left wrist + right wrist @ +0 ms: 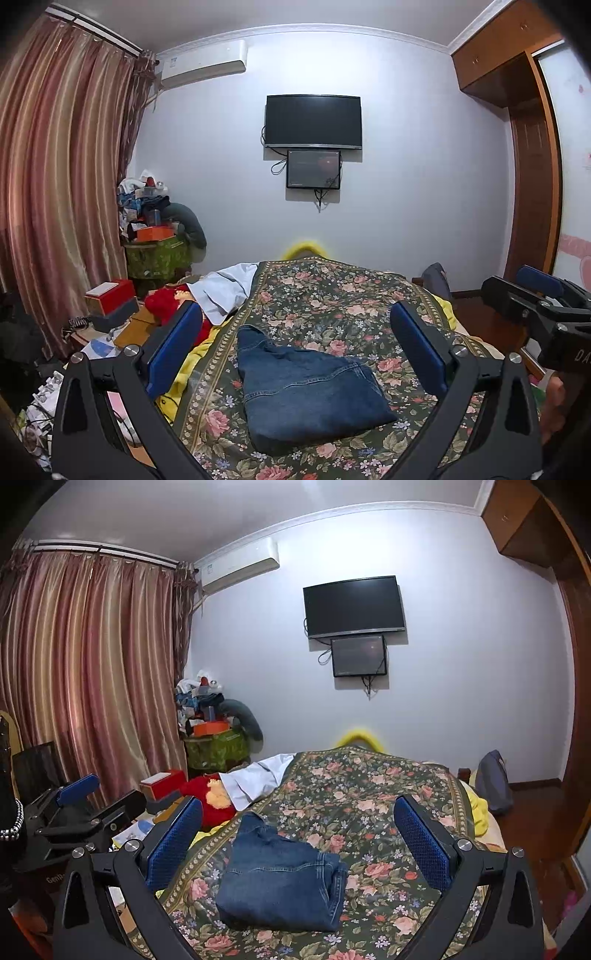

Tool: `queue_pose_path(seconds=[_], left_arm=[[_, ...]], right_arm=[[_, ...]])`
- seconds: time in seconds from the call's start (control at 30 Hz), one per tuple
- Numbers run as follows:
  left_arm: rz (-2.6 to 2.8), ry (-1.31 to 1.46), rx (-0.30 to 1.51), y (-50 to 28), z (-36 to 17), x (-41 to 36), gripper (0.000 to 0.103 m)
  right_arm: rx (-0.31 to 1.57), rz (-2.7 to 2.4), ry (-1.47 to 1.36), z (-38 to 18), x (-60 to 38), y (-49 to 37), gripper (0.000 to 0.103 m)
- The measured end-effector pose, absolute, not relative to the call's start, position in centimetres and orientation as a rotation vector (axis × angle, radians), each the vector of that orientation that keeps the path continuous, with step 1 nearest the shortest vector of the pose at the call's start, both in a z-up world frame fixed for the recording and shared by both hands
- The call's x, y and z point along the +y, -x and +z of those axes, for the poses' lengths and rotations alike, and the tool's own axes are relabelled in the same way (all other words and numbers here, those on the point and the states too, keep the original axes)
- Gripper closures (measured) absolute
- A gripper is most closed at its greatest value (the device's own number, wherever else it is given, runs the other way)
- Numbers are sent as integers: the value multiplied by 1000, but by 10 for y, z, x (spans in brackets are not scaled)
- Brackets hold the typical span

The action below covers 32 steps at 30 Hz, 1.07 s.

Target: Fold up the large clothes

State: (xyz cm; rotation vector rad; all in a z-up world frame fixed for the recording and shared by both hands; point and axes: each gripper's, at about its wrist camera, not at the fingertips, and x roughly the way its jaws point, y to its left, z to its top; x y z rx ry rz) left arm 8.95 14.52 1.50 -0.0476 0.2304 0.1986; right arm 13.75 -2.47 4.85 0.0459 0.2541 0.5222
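A pair of blue jeans point(303, 391) lies folded into a compact bundle on the floral bedspread point(332, 302); it also shows in the right wrist view point(280, 878). My left gripper point(295, 354) is open and empty, held above and just short of the jeans, its blue pads point(173, 347) wide apart. My right gripper point(299, 838) is open and empty too, hovering above the bundle. The right gripper shows at the right edge of the left wrist view point(539, 295). The left gripper shows at the left of the right wrist view point(81, 805).
A white garment point(225, 291) and a red plush toy point(210, 797) lie at the bed's far left. A cluttered side table point(110, 306) and curtains point(66, 184) stand left. A wardrobe point(532, 184) stands right. A grey bag point(493, 781) sits past the bed's right corner.
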Motion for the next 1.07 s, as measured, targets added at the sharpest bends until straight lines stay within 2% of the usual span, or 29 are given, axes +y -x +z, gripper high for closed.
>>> queue_pose_path(seconds=[1.07], left_arm=[[133,51,230,-88,20,146,0]], right_arm=[[259,518,-50,50,-21,-132,0]])
